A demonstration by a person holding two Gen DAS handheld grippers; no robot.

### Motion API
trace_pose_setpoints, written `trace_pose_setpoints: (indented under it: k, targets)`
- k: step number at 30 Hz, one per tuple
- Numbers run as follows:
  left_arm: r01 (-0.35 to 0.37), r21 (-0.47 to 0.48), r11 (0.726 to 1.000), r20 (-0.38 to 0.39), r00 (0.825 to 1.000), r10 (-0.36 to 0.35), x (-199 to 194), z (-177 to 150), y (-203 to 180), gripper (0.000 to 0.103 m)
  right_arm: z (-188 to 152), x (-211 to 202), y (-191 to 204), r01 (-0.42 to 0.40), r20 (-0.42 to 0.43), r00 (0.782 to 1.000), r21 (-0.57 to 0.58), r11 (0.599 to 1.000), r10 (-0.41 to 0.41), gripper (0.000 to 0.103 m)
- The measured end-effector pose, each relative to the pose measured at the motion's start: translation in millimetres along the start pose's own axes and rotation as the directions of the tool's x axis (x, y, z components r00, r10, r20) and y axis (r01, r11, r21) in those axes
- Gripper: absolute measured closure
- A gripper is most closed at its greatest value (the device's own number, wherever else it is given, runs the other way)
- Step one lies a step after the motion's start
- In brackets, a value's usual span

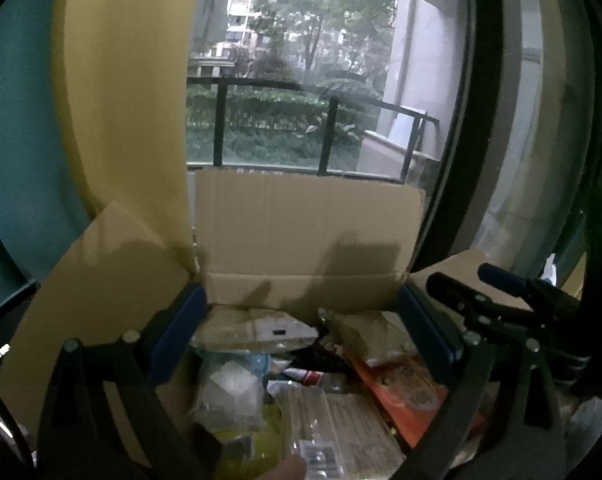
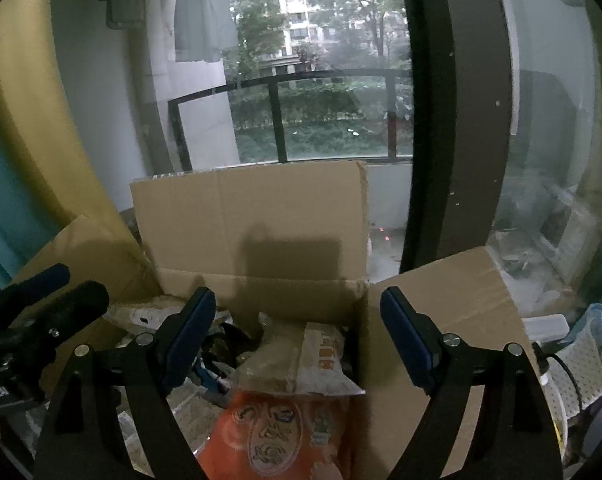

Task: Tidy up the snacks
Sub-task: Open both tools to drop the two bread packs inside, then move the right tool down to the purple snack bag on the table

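Both the left gripper and the right gripper hang over the open cardboard box with jaws wide and nothing between them. The snacks lie inside, the orange packet at 6 o'clock in the right wrist view. I would choose one packet and close on its flat middle. Behind the box is a window with a balcony railing; the surface under the box is hidden.

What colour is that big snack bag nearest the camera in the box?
Orange snack bag, with a printed oval design; the right wrist view shows it best.
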State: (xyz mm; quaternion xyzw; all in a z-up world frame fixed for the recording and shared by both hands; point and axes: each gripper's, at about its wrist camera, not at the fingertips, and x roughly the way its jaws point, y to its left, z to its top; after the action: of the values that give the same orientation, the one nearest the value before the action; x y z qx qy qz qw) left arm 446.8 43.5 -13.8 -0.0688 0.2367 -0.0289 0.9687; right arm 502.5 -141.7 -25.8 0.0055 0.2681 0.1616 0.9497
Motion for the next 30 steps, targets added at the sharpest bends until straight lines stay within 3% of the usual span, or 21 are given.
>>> trace_pose_setpoints:
  k: [20, 30]
  targets:
    - [0.006, 0.07, 0.998, 0.034, 0.999, -0.009, -79.8, -26.6, -19.3, 0.006, -22.2, -67.2, 7.2, -0.006, 0.014, 1.0, -0.018, 1.0, 0.006, 0.016]
    - [-0.005, 0.085, 0.996, 0.027, 1.0, 0.003, -121.8, -57.0, -17.4, 0.006, -47.9, -99.5, 18.2, -0.023, 0.003, 1.0, -0.046, 0.999, 0.024, 0.016]
